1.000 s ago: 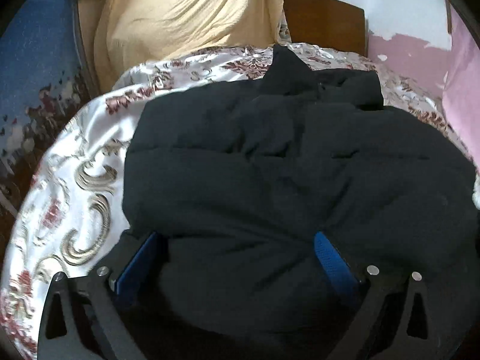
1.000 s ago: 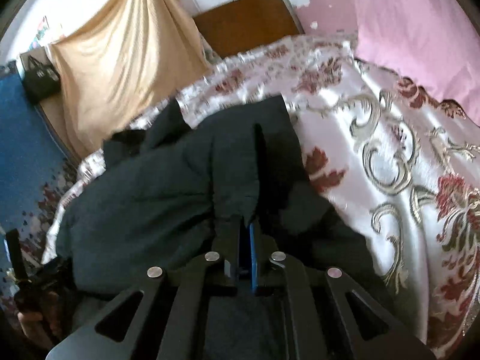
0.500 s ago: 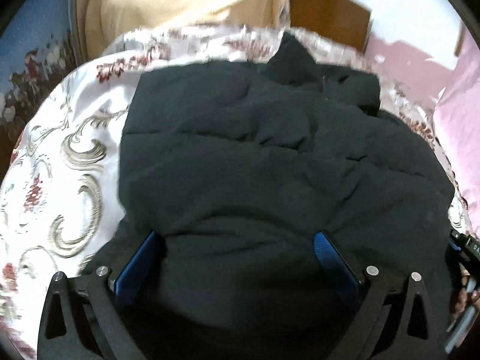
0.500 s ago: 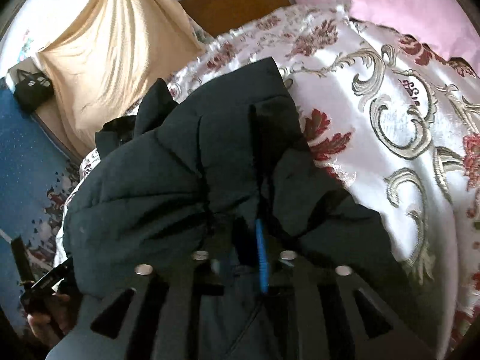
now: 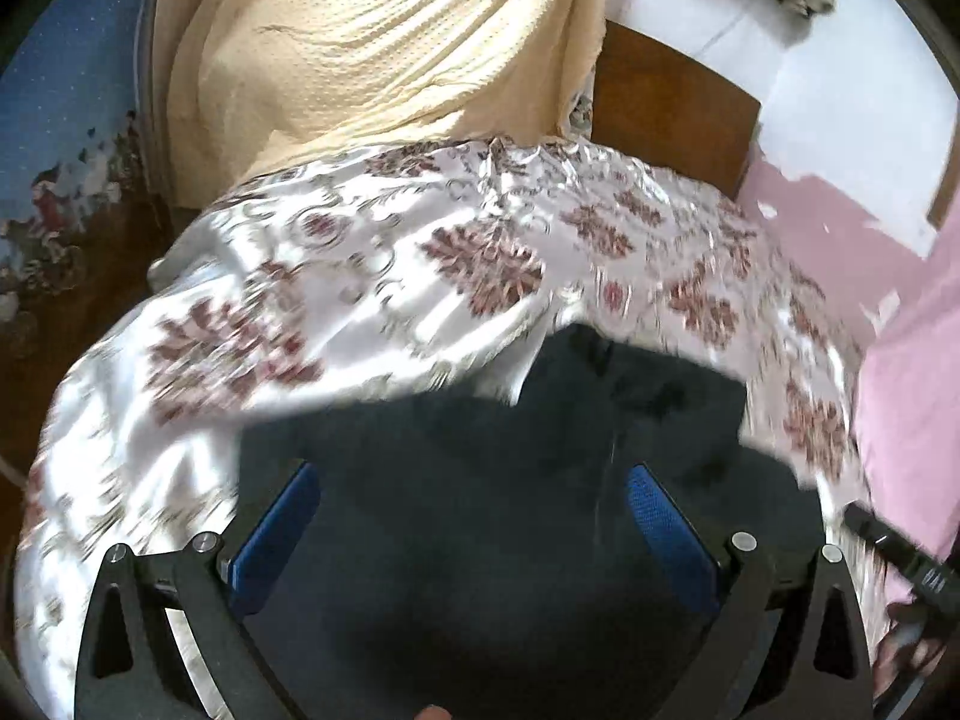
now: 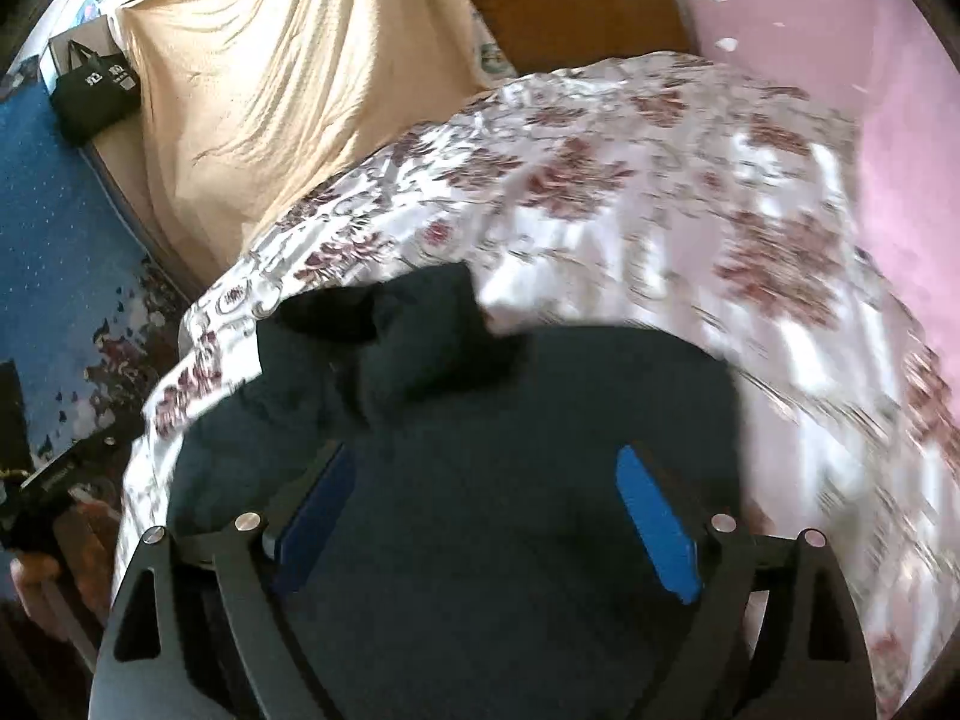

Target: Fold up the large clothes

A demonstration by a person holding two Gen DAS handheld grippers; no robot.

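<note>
Jacket: black jacket (image 5: pixel 480 480) fills the span between both grippers' fingers, on the floral bedspread (image 5: pixel 360 276).
Left gripper (image 5: pixel 474 516): spread wide.
Right gripper (image 6: pixel 486 498): spread wide, gripping nothing.

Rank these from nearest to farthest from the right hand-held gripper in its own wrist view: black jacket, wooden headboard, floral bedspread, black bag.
1. Black jacket: directly under the right hand-held gripper, between its open fingers.
2. Floral bedspread: spreading ahead and to the right.
3. Wooden headboard at top centre and black bag at far upper left: both far, too close to call.
</note>
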